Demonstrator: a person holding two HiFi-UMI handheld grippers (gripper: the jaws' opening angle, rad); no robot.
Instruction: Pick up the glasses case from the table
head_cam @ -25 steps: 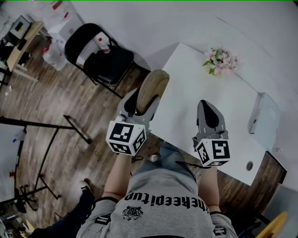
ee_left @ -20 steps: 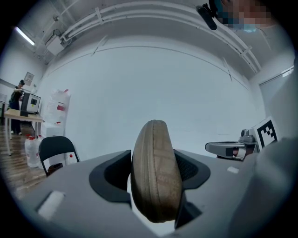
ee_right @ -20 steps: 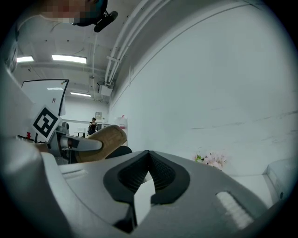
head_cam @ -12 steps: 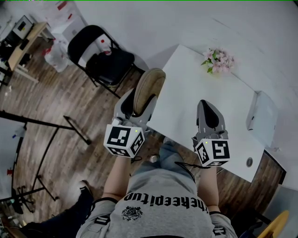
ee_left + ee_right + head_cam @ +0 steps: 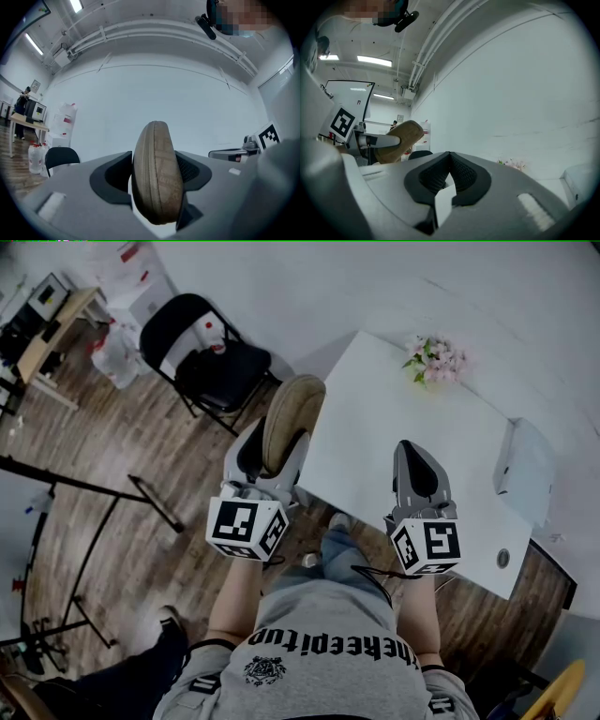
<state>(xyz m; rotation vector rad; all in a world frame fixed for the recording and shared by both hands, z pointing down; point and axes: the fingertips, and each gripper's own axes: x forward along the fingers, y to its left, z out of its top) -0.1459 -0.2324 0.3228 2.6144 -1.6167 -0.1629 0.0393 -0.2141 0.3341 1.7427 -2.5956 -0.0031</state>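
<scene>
Left gripper view first: the left gripper [image 5: 155, 161] has its jaws spread wide and clamped on the glasses case [image 5: 157, 183]. The dark pads [image 5: 115, 173] press on either curved side of it. The case is brown and fabric-looking, and it stands on edge between them with the zip seam facing the camera.

What I'd worry about is that the shell is rounded and the pads look like they only have its near end. If the squeeze eases or the hand jerks, my guess is it could pivot or squirt out forward. In the head view the case [image 5: 292, 418] hangs just past the left edge of the table [image 5: 375, 456], so a drop would probably land on the wood floor [image 5: 122, 474].

Relative to the fingers, the near end sits deep between the jaws and most of the length pokes out beyond the tips, up and away from the person. So it's clear of the table surface and I'd call the pickup pretty much done.

The right gripper [image 5: 449, 164] is closed with nothing in it and sits over the table's near side. Further out there's a small bunch of pink flowers [image 5: 433, 360] at the far end of the table, a white box [image 5: 525, 470] at the right and a black folding chair [image 5: 211, 357] to the far left.
</scene>
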